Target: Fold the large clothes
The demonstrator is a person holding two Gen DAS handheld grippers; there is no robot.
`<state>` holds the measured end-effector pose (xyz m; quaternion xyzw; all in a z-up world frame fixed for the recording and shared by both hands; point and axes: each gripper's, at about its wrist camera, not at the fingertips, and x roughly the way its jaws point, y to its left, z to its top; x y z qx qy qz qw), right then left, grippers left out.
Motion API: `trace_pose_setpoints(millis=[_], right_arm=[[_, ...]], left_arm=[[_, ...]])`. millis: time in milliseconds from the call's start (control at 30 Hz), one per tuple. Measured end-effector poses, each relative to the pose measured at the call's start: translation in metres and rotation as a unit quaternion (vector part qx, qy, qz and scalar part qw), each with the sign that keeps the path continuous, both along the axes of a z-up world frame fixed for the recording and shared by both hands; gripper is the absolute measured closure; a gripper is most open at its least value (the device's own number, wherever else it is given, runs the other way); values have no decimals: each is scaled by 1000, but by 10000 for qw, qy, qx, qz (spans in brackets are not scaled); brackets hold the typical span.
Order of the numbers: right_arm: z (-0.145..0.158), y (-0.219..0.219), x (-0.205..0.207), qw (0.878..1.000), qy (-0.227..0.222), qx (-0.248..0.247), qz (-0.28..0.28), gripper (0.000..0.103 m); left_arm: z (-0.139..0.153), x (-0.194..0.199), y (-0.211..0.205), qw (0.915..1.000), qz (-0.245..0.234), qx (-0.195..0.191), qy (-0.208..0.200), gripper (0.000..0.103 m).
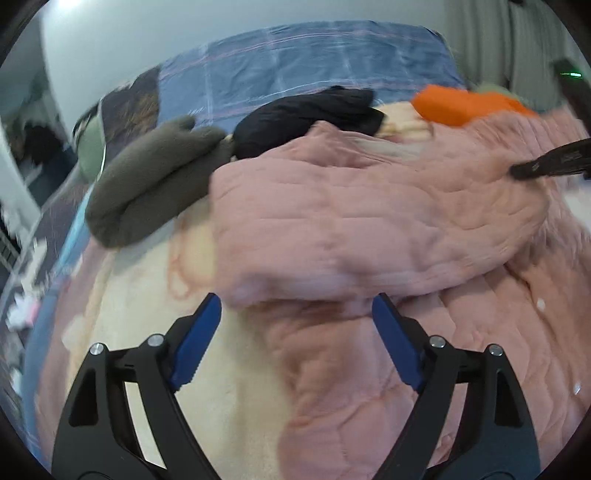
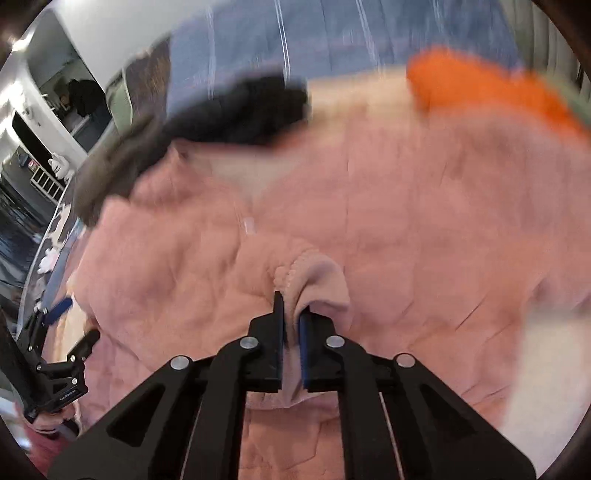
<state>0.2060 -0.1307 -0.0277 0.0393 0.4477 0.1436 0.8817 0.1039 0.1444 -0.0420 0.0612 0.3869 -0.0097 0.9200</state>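
Left hand-held gripper (image 1: 295,332): jaws spread wide, nothing between them, poised over pink jacket (image 1: 369,221) on bed (image 1: 295,62). Grey garment (image 1: 147,184) at 10 o'clock, black (image 1: 306,114) at 12, orange (image 1: 454,105) at 1. Right hand-held gripper (image 2: 291,325): clamped on a jacket fold.

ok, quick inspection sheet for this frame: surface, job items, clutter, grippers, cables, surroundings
Surface: bed with cream blanket over blue plaid cover.
Job's things: pink quilted garment, spread, partly folded over.
Clutter: grey-brown garment, black garment, orange garment at the far side.
Grippers: left gripper open, holding nothing; right gripper shut on a pink cuff.
Cables: nothing seen.
Surroundings: white wall, curtain; both views blurred.
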Motion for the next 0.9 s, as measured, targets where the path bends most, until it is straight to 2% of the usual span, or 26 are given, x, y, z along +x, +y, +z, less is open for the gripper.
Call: trace_pose_setpoints(millis=[33,67,100,167,200,233,267,300,433,500,567,633,667,767,800,833,867,900], right_arm=[[18,-5,2,9983,-442,-314,-208,96],[21,-8,6,9969,-549,-474,-313,96],[21,-14,13,9952,-564,-671,-439,96],[5,-24,30,9939,-292,-916,-543,92],[-12,-30,39,9912,-96,-1150,-650,84],[-21,-34,40,9873,-5,-1393,-763,68],[-32,-37,42,9811,53,-1702,-916,63],[-37,-42,37,9780,-41,-1810,-1038,62],[-26,-51,7,9883,-400,-1156,-912,62],[-16,-42,-3,9926,-562,-906,-572,62],[-8,-26,-11,9963,-605,-604,-103,63],[-12,-11,-10,9975,-476,-493,151,64],[-15,-7,-5,9977,-387,-548,131,64],[-61,-1,14,9969,337,-707,-109,64],[-71,-4,15,9975,295,-605,-194,63],[-74,-5,10,9986,20,-467,-236,61],[-74,-5,7,9985,-60,-490,-228,61],[-73,-4,5,9983,-116,-527,-202,61]], left_arm=[[1,0,5,9999,48,-125,-14,18],[1,-1,10,9998,101,-197,-33,18],[1,0,13,9996,165,-207,-55,18],[-4,1,17,9997,211,-155,-36,18],[-8,3,18,9997,241,-94,16,18],[-12,4,20,9996,271,-48,62,18],[-15,6,21,9995,295,-26,99,18],[-19,8,23,9994,326,-35,141,18],[-18,14,28,9989,406,-117,199,16],[-10,15,26,9991,403,-115,110,25],[3,15,21,9990,197,-401,-14,60],[15,16,16,9966,49,-818,-116,77],[20,17,12,9956,1,-927,-157,81],[35,36,-17,9947,-351,-926,-257,84],[34,42,-24,9945,-436,-924,-231,84],[29,55,-35,9943,-552,-905,-120,84],[23,63,-41,9947,-574,-855,-32,84],[4,79,-49,9961,-490,-706,192,83]])
